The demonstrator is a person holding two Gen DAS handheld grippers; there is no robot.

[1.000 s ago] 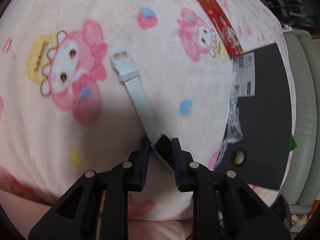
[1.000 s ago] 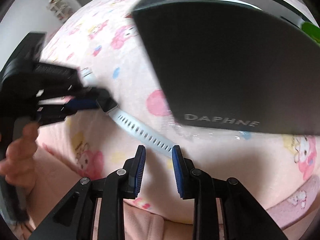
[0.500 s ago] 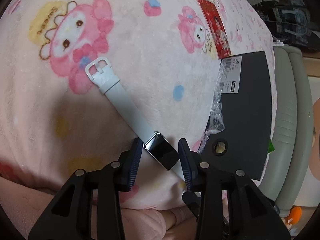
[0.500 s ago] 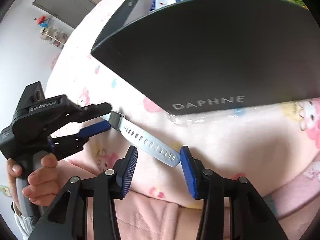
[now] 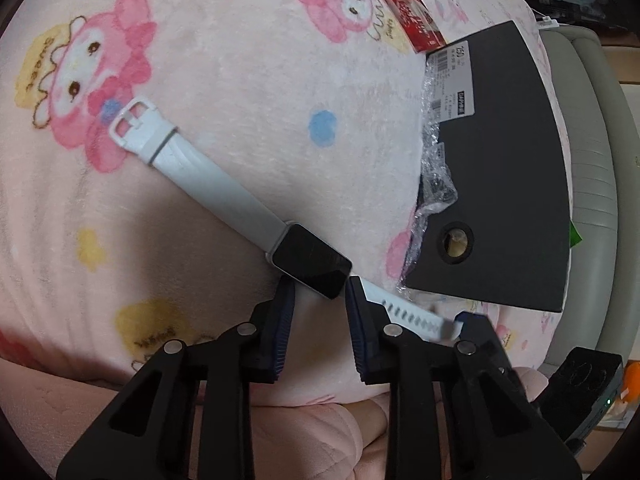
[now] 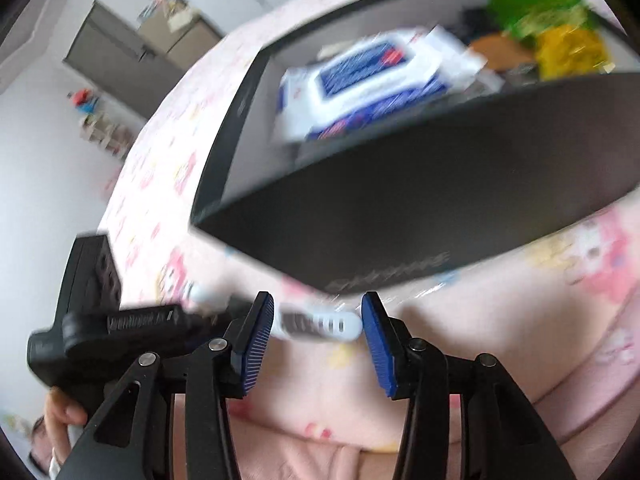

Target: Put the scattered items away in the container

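A white-strapped smartwatch [image 5: 224,196] with a black face lies on the pink patterned blanket [image 5: 248,60]. My left gripper [image 5: 318,284] is open, its fingertips right at the near edge of the watch face. The strap's holed end [image 6: 320,325] lies between the open fingers of my right gripper [image 6: 318,312]; the right wrist view is blurred. The black box [image 5: 500,184] stands just right of the watch; in the right wrist view [image 6: 420,216] it holds several items.
A red packet [image 5: 404,8] lies on the blanket beyond the box. Crumpled clear plastic [image 5: 434,184] sits at the box's left edge. A grey padded edge [image 5: 592,168] runs along the right. Inside the box are a blue-white pack [image 6: 372,80] and green and yellow packets [image 6: 548,28].
My left gripper let go of the watch face and drew back a little. The right gripper opened wider and moved up so the strap end lies between its fingers; its view tilted toward the box.
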